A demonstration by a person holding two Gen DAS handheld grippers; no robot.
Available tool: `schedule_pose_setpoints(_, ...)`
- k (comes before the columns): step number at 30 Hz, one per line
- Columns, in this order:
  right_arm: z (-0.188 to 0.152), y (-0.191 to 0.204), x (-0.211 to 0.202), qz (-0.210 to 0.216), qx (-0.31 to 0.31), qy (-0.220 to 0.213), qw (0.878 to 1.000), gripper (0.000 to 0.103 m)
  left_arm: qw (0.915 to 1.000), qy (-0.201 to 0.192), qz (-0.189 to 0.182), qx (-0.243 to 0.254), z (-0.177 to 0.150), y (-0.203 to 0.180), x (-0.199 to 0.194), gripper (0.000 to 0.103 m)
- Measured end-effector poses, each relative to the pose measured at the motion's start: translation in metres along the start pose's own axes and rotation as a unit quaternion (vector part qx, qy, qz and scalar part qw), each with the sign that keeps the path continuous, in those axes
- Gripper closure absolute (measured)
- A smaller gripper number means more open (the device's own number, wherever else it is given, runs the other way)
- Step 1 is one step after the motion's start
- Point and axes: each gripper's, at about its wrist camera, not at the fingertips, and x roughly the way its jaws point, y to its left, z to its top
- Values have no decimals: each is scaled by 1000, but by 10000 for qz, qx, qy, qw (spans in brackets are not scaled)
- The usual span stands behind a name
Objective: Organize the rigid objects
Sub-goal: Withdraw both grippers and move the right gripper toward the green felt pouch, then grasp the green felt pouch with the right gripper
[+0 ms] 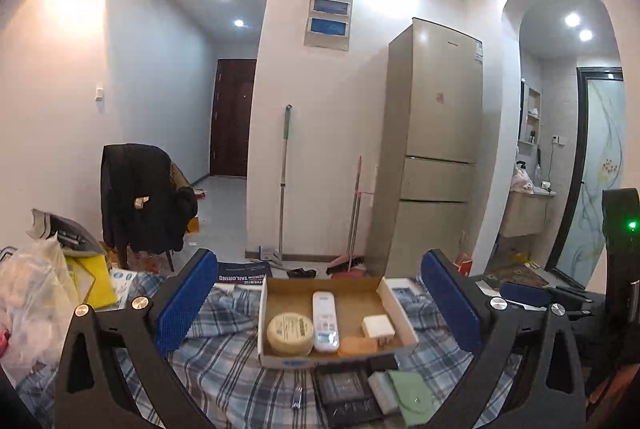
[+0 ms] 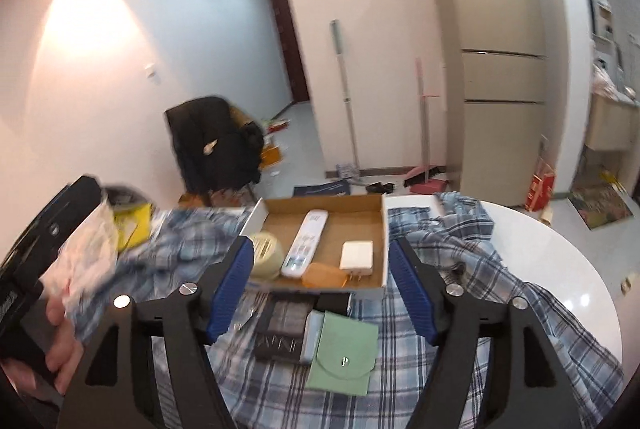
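Observation:
An open cardboard box lies on a plaid cloth. It holds a round cream tin, a white remote, a white charger and an orange piece. In front of the box lie a black case and a green pouch. My left gripper is open and empty, raised in front of the box. My right gripper is open too, framing the box's near edge without touching anything.
The plaid cloth covers a round white table. Plastic bags and a yellow packet are piled at the left. A hand grips a black handle at the left edge. Beyond stand a chair with a dark coat and a fridge.

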Motion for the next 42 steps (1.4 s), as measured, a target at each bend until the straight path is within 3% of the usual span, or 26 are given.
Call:
schedule_pose_setpoints(3,-16,1,8,4,-149,186,9997,34,10000,18,13,-47,-14,2,-5,0)
schedule_pose_setpoints(8,-35,-19,30,275,348,583,9973,34,9997,166,45,191,-29,-4,1,0)
schedule_pose_setpoints(13,-58,-27,57,42,463,947,9944,34,9989,384,-112,251,-57,-2,18,0)
schedule_pose_setpoints(15,-68,-29,73,-88,503,1290,9903,34,9984,535,3,183,-76,4,29,0)
schedule_pose_setpoints(18,-79,-35,94,108,624,1760,9824,34,9944,998,190,278,-92,8,50,0)
schedule_pose_setpoints(19,-81,-39,101,149,727,1883,9793,34,9931,1056,368,341,-97,8,55,0)
schedule_pose_setpoints(22,-89,-50,112,302,1080,2129,9706,34,9919,1114,368,494,-104,4,58,0)
schedule_pose_setpoints(25,-97,-54,119,375,1165,2262,9664,34,9910,1135,426,573,-109,4,59,0)
schedule_pose_setpoints(30,-105,-58,129,606,1425,2438,9574,34,9909,1228,465,295,-108,16,62,0)
schedule_pose_setpoints(32,-107,-59,130,483,1437,2378,9594,34,9904,1289,466,196,-108,20,64,0)
schedule_pose_setpoints(39,-106,-62,135,657,1453,2228,9617,34,9903,1296,474,157,-109,22,65,0)
schedule_pose_setpoints(42,-106,-62,136,729,1460,2192,9619,27,9904,1290,467,200,-109,21,65,0)
